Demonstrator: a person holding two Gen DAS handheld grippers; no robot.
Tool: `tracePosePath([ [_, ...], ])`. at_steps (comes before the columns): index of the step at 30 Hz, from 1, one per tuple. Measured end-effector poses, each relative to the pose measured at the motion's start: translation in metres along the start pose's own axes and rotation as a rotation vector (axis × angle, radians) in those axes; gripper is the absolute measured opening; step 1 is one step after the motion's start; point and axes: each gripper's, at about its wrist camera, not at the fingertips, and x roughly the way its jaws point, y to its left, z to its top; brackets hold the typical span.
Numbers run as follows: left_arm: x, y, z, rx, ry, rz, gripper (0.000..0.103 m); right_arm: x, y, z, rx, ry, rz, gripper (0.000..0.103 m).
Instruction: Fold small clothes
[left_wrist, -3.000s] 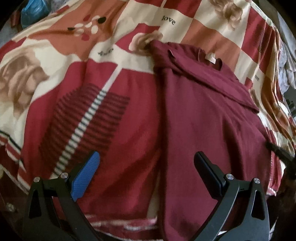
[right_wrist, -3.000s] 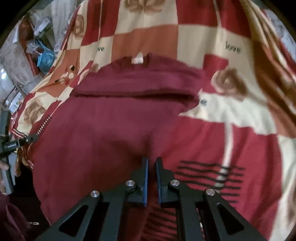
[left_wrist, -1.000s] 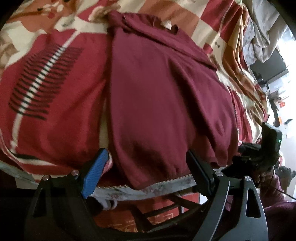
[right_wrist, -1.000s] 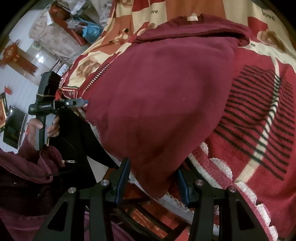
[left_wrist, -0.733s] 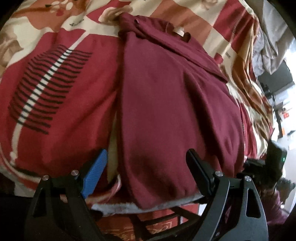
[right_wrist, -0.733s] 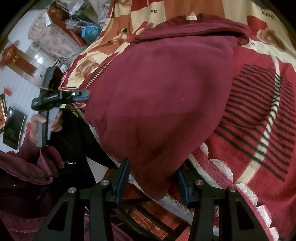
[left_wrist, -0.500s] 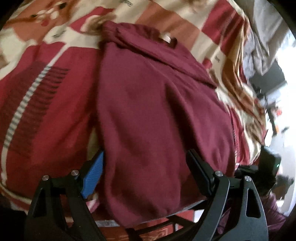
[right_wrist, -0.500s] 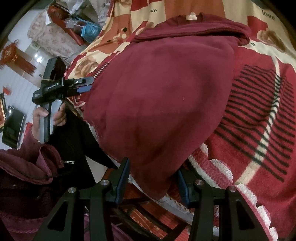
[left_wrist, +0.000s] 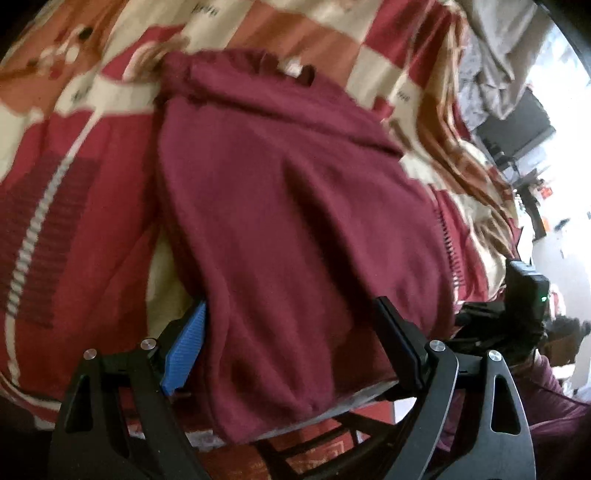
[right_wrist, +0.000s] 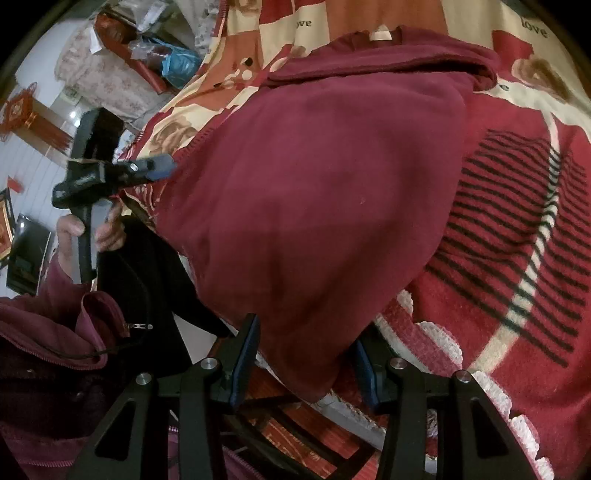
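A maroon sweater (left_wrist: 295, 203) lies flat on a red and cream blanket (left_wrist: 74, 221), with its collar at the far end and a white label (left_wrist: 291, 68) showing there. Its hem hangs over the near bed edge. My left gripper (left_wrist: 291, 343) is open wide, and the sweater's near left hem corner sits between its blue pad and black finger. In the right wrist view the sweater (right_wrist: 332, 166) fills the middle. My right gripper (right_wrist: 306, 360) is open about halfway around the other hem corner, and the pads do not press the cloth.
A hand (right_wrist: 74, 229) holds the left gripper (right_wrist: 159, 168) at the sweater's left edge. A maroon sleeve (right_wrist: 55, 332) and dark clothing (right_wrist: 147, 277) are close by. A wooden bed frame (left_wrist: 314, 443) shows below the hem. Grey bedding (left_wrist: 491, 55) lies far right.
My left gripper has slid in toward the bed, so the sweater's hem corner now sits deeper between its open jaws. The right gripper has not moved.
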Motion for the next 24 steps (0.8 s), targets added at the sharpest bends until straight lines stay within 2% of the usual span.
tracePosePath([
  [8, 0.005, 0.028, -0.025, -0.086, 0.056, 0.040, 0.087, -0.006, 0.000, 0.001, 0.016, -0.027, 0.040, 0.046],
  [11, 0.002, 0.031, -0.025, -0.139, 0.026, -0.004, 0.087, -0.009, 0.004, 0.004, 0.001, -0.048, 0.064, 0.046],
  [13, 0.005, 0.019, -0.025, -0.091, 0.031, -0.028, 0.087, -0.013, 0.006, 0.006, 0.003, -0.071, 0.094, 0.046],
  [15, 0.007, 0.006, -0.026, -0.012, 0.044, -0.006, 0.087, -0.014, 0.008, 0.007, 0.001, -0.075, 0.083, 0.046],
  [17, 0.008, 0.004, -0.027, 0.007, 0.052, 0.000, 0.087, -0.010, 0.009, 0.006, 0.006, -0.066, 0.078, 0.046],
  [21, 0.006, 0.020, -0.024, -0.074, 0.045, -0.041, 0.087, -0.008, 0.007, 0.005, 0.021, -0.068, 0.076, 0.046],
  [24, 0.009, 0.028, -0.023, -0.131, 0.043, -0.028, 0.087, -0.005, 0.003, 0.006, 0.034, -0.067, 0.073, 0.046],
])
